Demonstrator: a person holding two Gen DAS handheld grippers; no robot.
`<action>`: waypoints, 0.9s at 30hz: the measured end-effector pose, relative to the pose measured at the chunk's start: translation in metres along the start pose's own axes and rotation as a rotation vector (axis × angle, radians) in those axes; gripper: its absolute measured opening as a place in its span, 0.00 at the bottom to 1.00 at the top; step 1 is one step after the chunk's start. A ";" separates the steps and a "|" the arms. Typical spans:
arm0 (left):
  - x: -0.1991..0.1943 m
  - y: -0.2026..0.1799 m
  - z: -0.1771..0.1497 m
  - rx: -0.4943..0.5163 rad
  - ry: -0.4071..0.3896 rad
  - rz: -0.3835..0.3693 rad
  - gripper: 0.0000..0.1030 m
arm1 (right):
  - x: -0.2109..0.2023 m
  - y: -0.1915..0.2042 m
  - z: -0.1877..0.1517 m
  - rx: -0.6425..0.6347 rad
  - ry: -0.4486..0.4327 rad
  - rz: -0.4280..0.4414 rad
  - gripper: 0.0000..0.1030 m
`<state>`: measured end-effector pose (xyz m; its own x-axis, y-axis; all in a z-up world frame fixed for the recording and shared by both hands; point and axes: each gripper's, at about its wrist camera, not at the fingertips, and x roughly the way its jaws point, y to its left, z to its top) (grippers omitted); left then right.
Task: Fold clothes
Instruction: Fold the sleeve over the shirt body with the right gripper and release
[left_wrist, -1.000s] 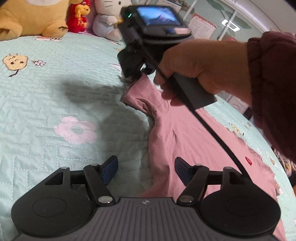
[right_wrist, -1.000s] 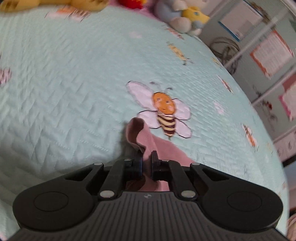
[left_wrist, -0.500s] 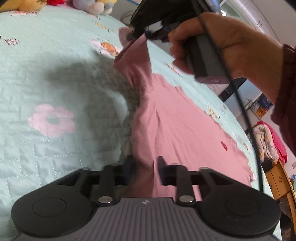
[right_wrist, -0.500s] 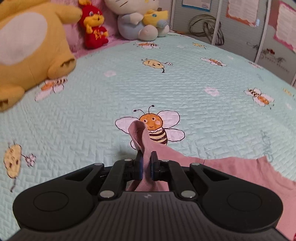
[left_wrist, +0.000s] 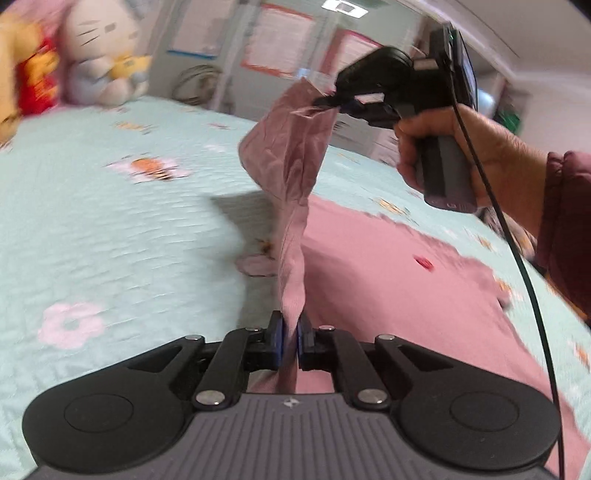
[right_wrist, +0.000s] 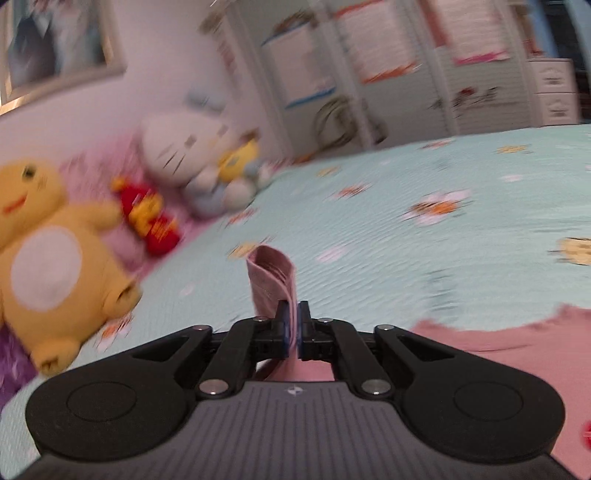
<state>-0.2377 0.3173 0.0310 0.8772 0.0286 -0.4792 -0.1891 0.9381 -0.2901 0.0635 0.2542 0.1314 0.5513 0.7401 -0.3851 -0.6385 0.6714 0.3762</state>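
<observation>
Over mint quilted bed (left_wrist: 110, 236), both tongs, left (left_wrist: 290, 341) and right (left_wrist: 338, 101), clamped on pink shirt (left_wrist: 369, 280) edge; best kept taut and level while folding across.

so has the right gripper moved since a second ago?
Yes. The right gripper, shut on the pink cotton shirt, has risen off the mint quilted bedspread, lifting that sleeve.

No legible text on the blurred wall posters (right_wrist: 469, 33) or anywhere else
</observation>
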 end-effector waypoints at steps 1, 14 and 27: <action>0.004 -0.003 -0.003 0.007 0.018 -0.026 0.07 | -0.011 -0.018 -0.005 0.026 -0.022 -0.026 0.01; 0.035 0.008 -0.016 -0.295 0.193 -0.371 0.65 | -0.031 -0.145 -0.099 0.277 -0.009 -0.257 0.01; 0.029 0.006 -0.019 -0.476 0.299 -0.711 0.77 | -0.025 -0.125 -0.069 0.047 -0.119 -0.268 0.01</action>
<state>-0.2217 0.3174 -0.0004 0.7181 -0.6561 -0.2321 0.1329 0.4566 -0.8797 0.0927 0.1490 0.0357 0.7576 0.5338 -0.3757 -0.4377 0.8424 0.3144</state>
